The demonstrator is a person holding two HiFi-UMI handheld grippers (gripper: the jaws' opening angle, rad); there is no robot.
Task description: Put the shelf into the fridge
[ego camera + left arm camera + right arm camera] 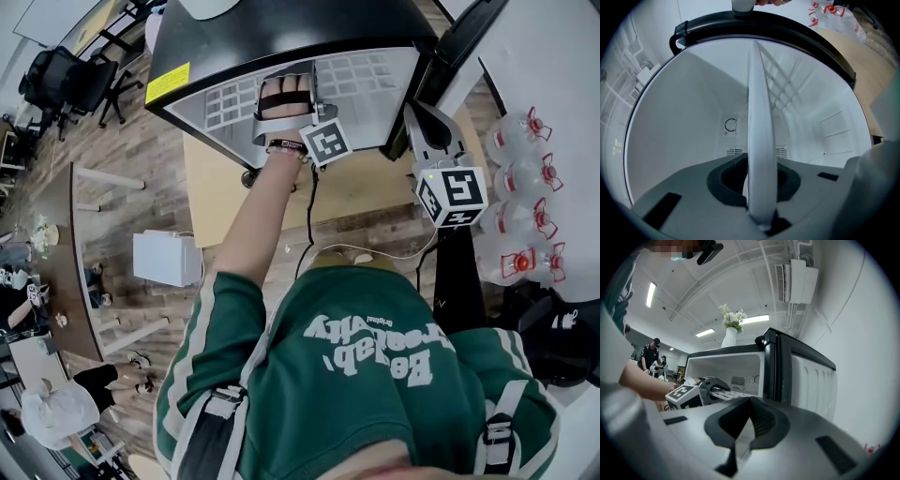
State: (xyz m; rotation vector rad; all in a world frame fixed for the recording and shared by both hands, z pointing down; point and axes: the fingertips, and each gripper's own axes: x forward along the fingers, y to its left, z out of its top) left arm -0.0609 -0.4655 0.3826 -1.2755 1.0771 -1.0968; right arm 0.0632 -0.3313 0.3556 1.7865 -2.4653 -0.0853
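Observation:
The small black fridge (281, 37) stands open toward me on a low wooden stand. A white grid shelf (361, 84) lies level inside its cavity. My left gripper (284, 101) reaches into the opening and is shut on the shelf's front edge. In the left gripper view that edge (759, 126) runs as a white band straight up between the jaws (759, 190), with the fridge's back wall behind it. My right gripper (424, 127) hovers outside by the fridge's right side, shut and empty (740, 430). The right gripper view also shows the left gripper (701, 392) and the shelf (729, 393) in the fridge (806, 371).
The open fridge door (534, 66) stands at the right with several clear bottles (520, 202) in its rack. A vase of white flowers (731, 329) sits on top of the fridge. A white box (167, 258) rests on the floor at left, and office chairs (66, 80) stand beyond.

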